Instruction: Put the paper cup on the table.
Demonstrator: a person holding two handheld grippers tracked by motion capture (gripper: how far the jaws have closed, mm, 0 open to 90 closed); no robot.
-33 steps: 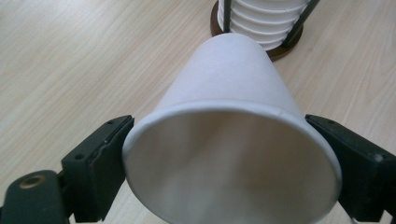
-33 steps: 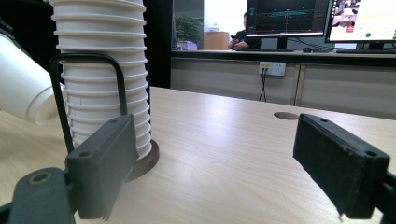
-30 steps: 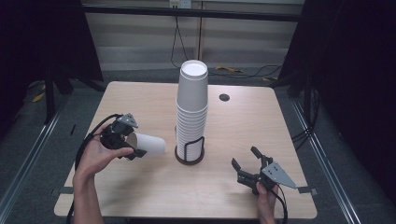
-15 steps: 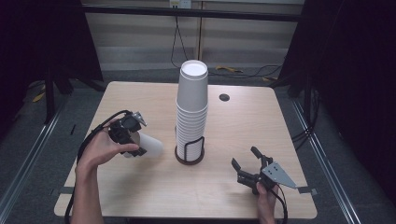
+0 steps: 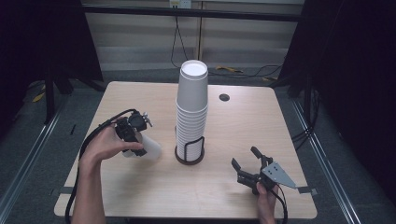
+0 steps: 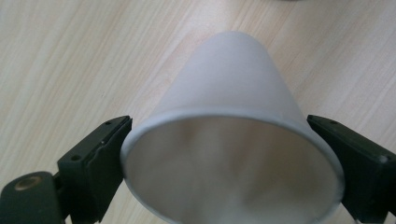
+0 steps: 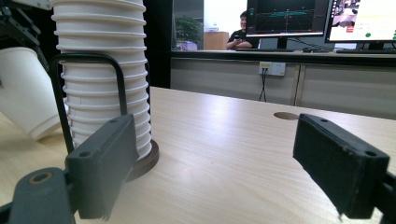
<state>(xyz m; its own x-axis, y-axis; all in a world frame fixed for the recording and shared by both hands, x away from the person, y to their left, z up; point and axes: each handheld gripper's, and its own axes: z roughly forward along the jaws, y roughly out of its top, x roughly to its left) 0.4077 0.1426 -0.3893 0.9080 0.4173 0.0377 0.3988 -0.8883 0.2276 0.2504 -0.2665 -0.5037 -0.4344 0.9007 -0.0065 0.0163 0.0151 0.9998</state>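
Left gripper (image 5: pixel 140 142) pinches a white paper cup (image 5: pixel 148 148) at its rim; squeezing could crush it. Right gripper (image 5: pixel 246 169) rests wide open.

I see a light wooden table (image 5: pixel 140 196) with a round cable hole (image 5: pixel 224 97) on a grey floor (image 5: pixel 37 135). Dark curtains (image 5: pixel 355 70) flank it. Behind runs a pale panelled wall (image 5: pixel 140 46); monitors (image 7: pixel 289 17) glow beyond.
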